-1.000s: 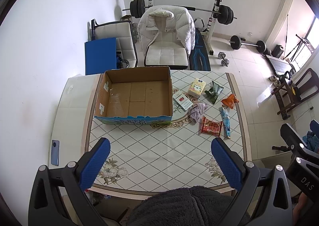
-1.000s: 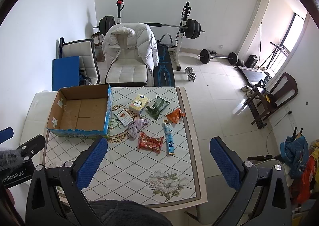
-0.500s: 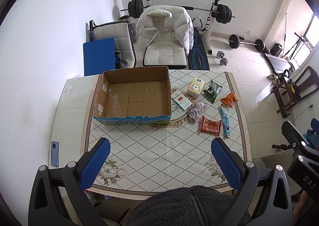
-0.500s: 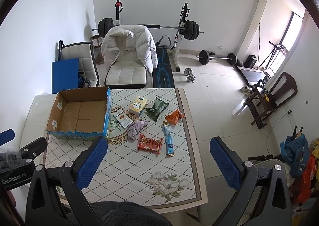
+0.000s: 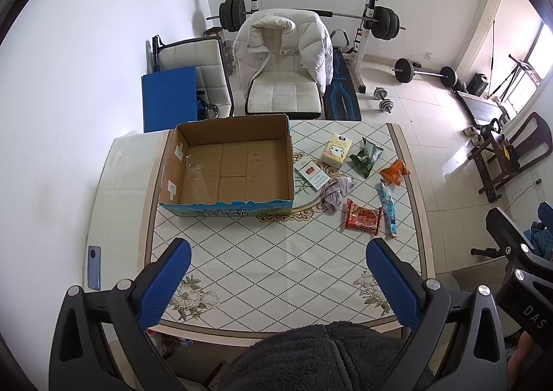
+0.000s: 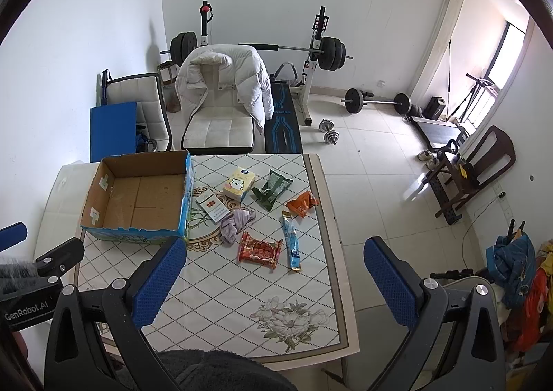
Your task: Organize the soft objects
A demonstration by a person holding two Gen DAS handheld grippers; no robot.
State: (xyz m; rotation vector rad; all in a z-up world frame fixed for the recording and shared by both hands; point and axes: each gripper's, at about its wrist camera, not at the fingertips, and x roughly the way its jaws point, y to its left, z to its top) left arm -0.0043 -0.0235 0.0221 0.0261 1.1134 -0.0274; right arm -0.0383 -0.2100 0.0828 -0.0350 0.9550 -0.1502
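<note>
Box (image 5: 228,166): brown corrugated cardboard, matt inside, printed blue outer face. Tabletop (image 5: 276,263): smooth, glossy, diamond-patterned surface. Rag (image 5: 337,192): soft crumpled lilac cloth. Red packet (image 5: 363,218): shiny plastic film. Tissue pack (image 5: 336,151): smooth yellow wrapper. Claw pads (image 5: 166,282): blue, finely textured; frames black matt plastic.

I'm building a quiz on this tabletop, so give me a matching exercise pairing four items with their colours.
Things:
1. cardboard box
2. crumpled cloth
3. snack pack nearest the table's front edge
4. tissue pack

Colours:
A. pale yellow
B. red
C. brown inside, blue printed outside
D. lilac

Pairs: 1-C, 2-D, 3-B, 4-A
</note>
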